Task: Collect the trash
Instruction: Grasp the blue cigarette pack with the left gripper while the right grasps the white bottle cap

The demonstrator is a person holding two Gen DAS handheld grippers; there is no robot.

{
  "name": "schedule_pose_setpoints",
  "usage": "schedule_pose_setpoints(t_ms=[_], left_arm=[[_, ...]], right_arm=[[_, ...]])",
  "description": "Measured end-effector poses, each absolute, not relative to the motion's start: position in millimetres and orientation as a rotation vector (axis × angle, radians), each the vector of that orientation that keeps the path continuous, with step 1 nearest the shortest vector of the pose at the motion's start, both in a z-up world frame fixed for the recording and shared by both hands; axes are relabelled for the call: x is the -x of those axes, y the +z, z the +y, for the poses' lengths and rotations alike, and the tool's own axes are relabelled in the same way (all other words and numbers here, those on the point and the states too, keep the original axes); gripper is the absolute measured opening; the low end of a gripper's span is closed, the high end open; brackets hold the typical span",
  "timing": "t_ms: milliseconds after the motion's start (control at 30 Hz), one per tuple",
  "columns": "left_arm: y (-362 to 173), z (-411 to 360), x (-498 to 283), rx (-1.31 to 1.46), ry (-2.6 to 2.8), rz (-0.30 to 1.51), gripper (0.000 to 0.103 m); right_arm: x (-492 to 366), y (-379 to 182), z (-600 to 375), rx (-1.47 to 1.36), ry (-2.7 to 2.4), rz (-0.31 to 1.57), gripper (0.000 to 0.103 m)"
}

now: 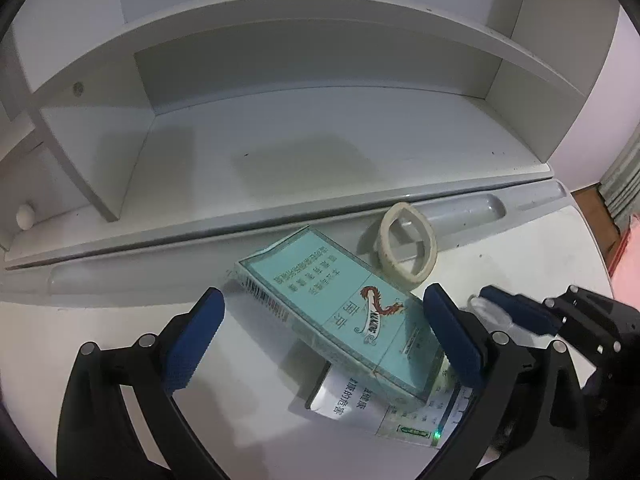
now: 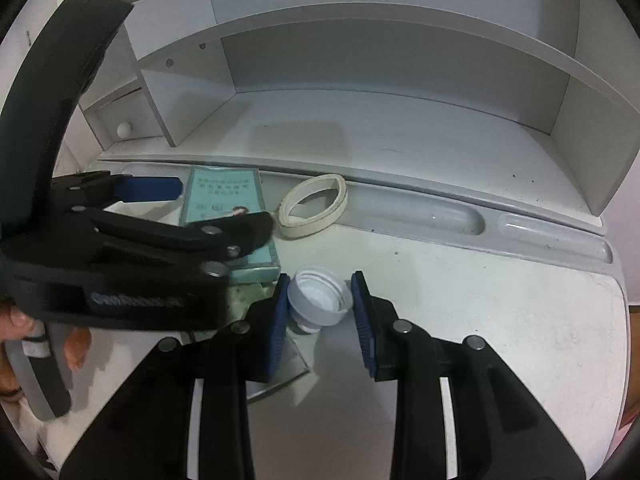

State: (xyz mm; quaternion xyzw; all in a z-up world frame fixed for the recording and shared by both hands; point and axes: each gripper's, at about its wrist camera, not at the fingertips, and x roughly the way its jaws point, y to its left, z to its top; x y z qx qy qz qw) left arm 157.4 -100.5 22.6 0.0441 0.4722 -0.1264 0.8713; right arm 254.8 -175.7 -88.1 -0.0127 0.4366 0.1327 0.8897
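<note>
Your left jaws stand wide open around the cigarette pack point(image 1: 340, 308), one blue pad to each side of it and neither pressing on it; the left gripper point(image 1: 324, 344) hangs tilted down over the white tabletop point(image 1: 100, 312). The pack is pale teal with a red dragon on its face, and it lies tilted across a second, flatter packet point(image 1: 352, 404) with a silver patch and printed writing that sits under its near end. Just beyond the pack, near the groove at the back of the tabletop, a squashed ring of cream tape point(image 1: 408, 248) stands on edge. To the right of that, your right jaws are drawn in close on either side of a white bottle cap point(image 2: 320, 300), which sits open side up on the tabletop; the left pad looks to be touching its wall, the right pad is just beside it, and you cannot tell for sure that the right gripper point(image 2: 322, 320) is pressing it. Behind everything runs a grey shelf unit point(image 2: 400, 80), its compartments bare apart from a small white knob point(image 2: 124, 129) at the far left.
</note>
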Motion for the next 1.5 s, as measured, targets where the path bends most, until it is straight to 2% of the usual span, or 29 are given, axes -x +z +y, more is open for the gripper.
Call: schedule_pose_setpoints(t_ms=[233, 333, 433, 600, 800, 1233, 1300, 1367, 1500], left_arm=[[29.3, -66.3, -147.3, -0.13, -0.174, 0.988, 0.096], [29.1, -57.2, -150.4, -0.061, -0.134, 1.019, 0.096], [33.8, -70.6, -146.2, -0.043, -0.154, 1.009, 0.096], [39.6, -117.4, -143.0, -0.187, -0.166, 0.966, 0.096], [20.5, -125.9, -160.5, -0.245, -0.132, 1.024, 0.097], [9.1, -74.4, -176.5, -0.189, -0.193, 1.098, 0.096], [9.0, -79.3, -176.0, -0.181, -0.238, 1.065, 0.083], [14.1, -80.9, -173.8, -0.194, -0.24, 1.033, 0.054], [15.1, -78.5, -172.1, -0.182, -0.246, 1.019, 0.054]], right_arm=[[-249.3, -88.4, -190.6, -0.007, 0.297, 0.898, 0.031], [-249.1, -88.6, -194.1, -0.015, 0.305, 0.898, 0.031], [-248.7, -88.4, -201.9, -0.051, 0.318, 0.899, 0.031], [-246.5, -87.2, -208.1, -0.041, 0.283, 0.896, 0.031], [-245.2, -87.7, -205.6, -0.019, 0.281, 0.896, 0.031], [-244.5, -88.2, -201.4, -0.014, 0.291, 0.897, 0.031], [-245.1, -88.5, -205.2, -0.033, 0.298, 0.897, 0.031], [-245.6, -88.6, -207.0, -0.036, 0.299, 0.897, 0.031], [-243.8, -85.5, -209.5, -0.038, 0.288, 0.879, 0.031]])
